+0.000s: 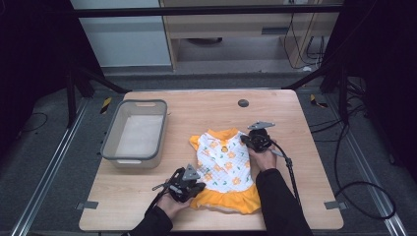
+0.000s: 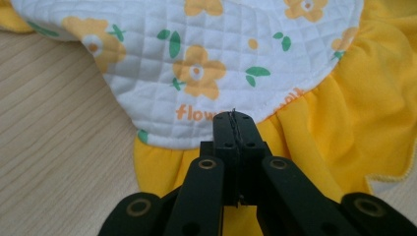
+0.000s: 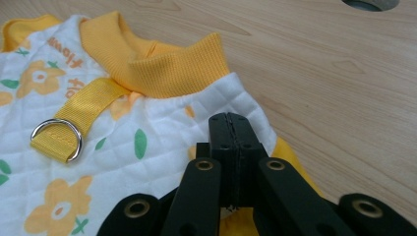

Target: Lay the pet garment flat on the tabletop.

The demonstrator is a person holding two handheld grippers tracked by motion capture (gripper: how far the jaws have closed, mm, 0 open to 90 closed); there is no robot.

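- lying flat on the wooden table [image 1: 290,196], toward its near middle, is a small garment [image 1: 223,164] of white quilted cloth printed with orange flowers and green leaves, with a yellow collar at the far end and a yellow ruffled skirt [image 1: 241,199] at the near end.
- the left gripper [image 1: 193,187] sits at the garment's near left corner, held by a hand in a dark sleeve; in the left gripper view its black jaws are pressed together at the seam where the white quilted panel meets the yellow ruffle [image 2: 339,113], and a thin edge seems pinched between the tips, though whether cloth is truly caught i cannot tell.
- the right gripper [image 1: 248,139] rests at the garment's far right edge, just beside the collar; in the right gripper view its jaws are closed together over the white quilted shoulder, with a yellow sleeve edge [image 3: 290,157] beneath them.
- a yellow webbing strap with a metal d-ring [image 3: 56,135] lies on the back panel below the ribbed collar [image 3: 167,69].
- a grey plastic bin [image 1: 114,142] stands on the table's left side, well apart from the garment.
- a dark round cable port [image 1: 243,103] sits in the tabletop near the far edge.
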